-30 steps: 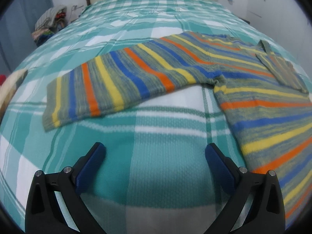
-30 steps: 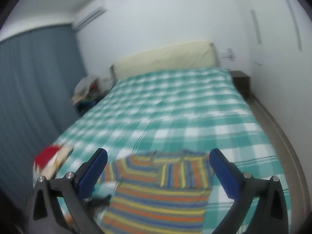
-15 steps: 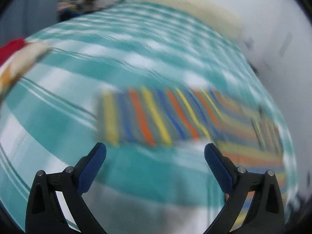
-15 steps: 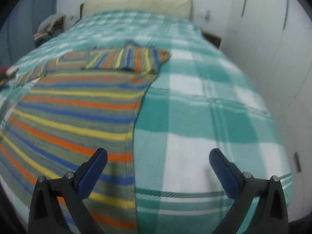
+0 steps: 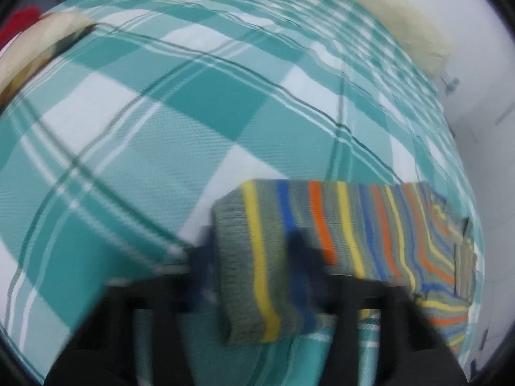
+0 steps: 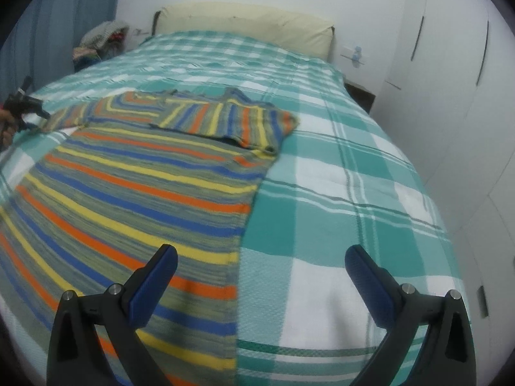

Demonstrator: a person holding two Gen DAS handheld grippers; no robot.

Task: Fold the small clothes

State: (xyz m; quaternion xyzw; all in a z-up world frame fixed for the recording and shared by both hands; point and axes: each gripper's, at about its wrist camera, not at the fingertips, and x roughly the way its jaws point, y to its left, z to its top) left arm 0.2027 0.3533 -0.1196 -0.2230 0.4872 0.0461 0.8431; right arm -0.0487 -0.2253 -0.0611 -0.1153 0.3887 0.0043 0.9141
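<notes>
Now left gripper (image 5: pixel 254 276) pinching sweater (image 6: pixel 135 186) cuff; right gripper (image 6: pixel 260 280) spread wide

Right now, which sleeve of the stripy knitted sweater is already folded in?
The sleeve nearer the white wardrobe, lying across the sweater's chest. The other sleeve stretches straight out to the left gripper.

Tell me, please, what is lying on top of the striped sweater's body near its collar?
One sleeve lies folded across the striped sweater, which rests on the plaid blanket. Whatever sits beneath that sleeve is covered.
</notes>
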